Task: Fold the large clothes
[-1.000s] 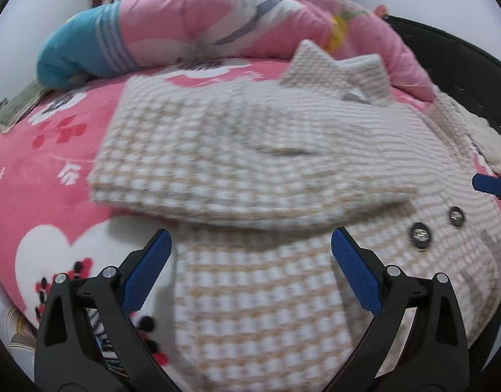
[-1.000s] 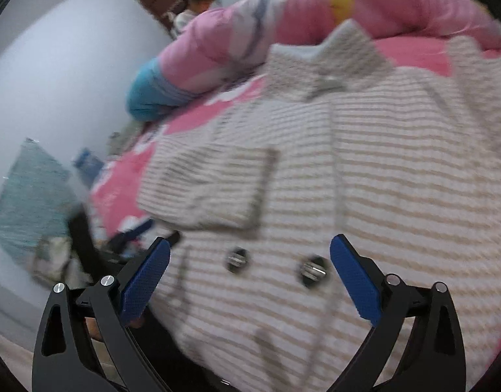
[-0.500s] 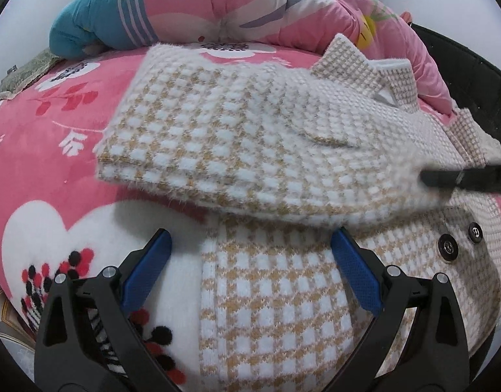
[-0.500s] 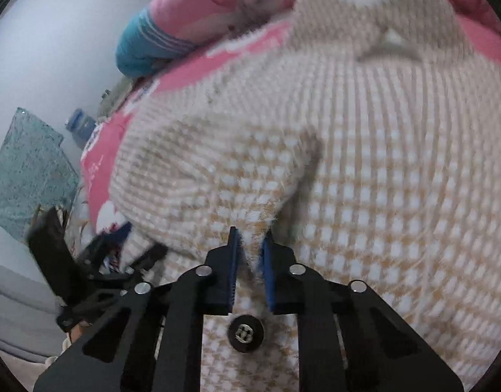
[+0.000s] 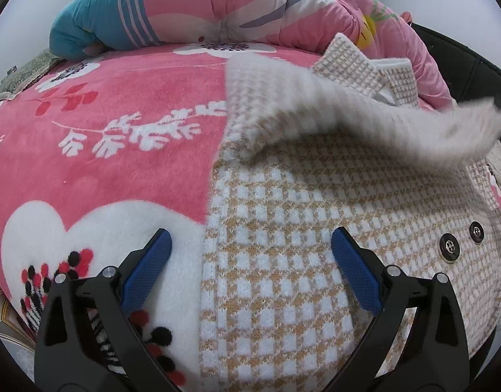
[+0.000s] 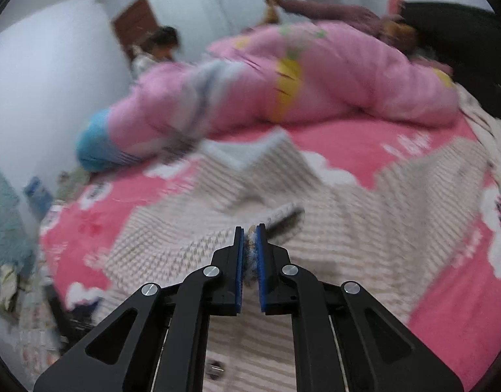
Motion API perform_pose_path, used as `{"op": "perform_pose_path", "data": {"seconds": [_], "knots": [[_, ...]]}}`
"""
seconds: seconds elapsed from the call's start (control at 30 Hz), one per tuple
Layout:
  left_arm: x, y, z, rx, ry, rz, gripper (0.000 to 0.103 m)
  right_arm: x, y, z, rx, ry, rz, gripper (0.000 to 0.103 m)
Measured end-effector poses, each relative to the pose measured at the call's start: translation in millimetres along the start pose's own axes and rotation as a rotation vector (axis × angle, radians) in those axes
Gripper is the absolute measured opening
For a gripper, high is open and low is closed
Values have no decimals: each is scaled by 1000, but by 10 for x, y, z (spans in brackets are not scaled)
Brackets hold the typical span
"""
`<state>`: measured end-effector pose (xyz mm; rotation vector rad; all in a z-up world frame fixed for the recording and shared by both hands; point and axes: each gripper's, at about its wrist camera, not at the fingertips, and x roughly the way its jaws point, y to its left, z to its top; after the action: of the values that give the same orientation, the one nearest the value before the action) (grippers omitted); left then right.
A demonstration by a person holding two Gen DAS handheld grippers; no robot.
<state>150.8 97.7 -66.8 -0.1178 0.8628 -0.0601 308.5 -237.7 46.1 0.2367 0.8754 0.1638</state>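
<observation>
A: Houndstooth coat (image 5: 332, 261) first, left wrist view: it lies spread on the pink blanket (image 5: 119, 150) that covers the bed, its body toward the bed's right side, the side edge running up between the fingers of the left gripper (image 5: 250, 271). Those fingers stand wide apart and hold nothing; one blue pad is over the blanket, the other over the coat.

B: And the blurred flap?

A: That is the sleeve (image 5: 364, 124), lifted off the coat's body and arching toward the right edge of the bed. Two dark buttons (image 5: 449, 246) sit near the coat's right edge.

B: Right wrist view?

A: The right gripper (image 6: 249, 251) is clamped together on a bit of the coat's fabric (image 6: 249, 241), with tufts showing between the pads. The collar (image 6: 250, 153) points toward the rolled pink quilt (image 6: 299, 78) at the bed's far edge.

B: What could go wrong?

A: The pinch looks thin to me; a quick pull could slip the fuzzy knit out, or drag the whole coat askew, since nothing pins it down.

B: Room to move?

A: The left half of the blanket is bare. The quilt closes off the far side, and the coat already nears the right edge.
</observation>
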Motion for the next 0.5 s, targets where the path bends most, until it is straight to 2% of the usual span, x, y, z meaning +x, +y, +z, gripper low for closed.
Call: {"op": "perform_pose_path", "data": {"seconds": [0.1, 0.2, 0.3, 0.43, 0.5], "knots": [[2, -4, 7, 1, 8, 1, 95, 129, -139, -117, -10, 35, -59, 7], [11, -8, 19, 1, 14, -1, 95, 10, -183, -62, -19, -10, -51, 6], [13, -2, 21, 1, 12, 1, 95, -202, -333, -184, -41, -35, -97, 6], [25, -2, 33, -2, 11, 10, 95, 43, -655, -462, 22, 113, -84, 6], [31, -22, 28, 4, 11, 12, 95, 124, -816, -549, 76, 153, -58, 6]]}}
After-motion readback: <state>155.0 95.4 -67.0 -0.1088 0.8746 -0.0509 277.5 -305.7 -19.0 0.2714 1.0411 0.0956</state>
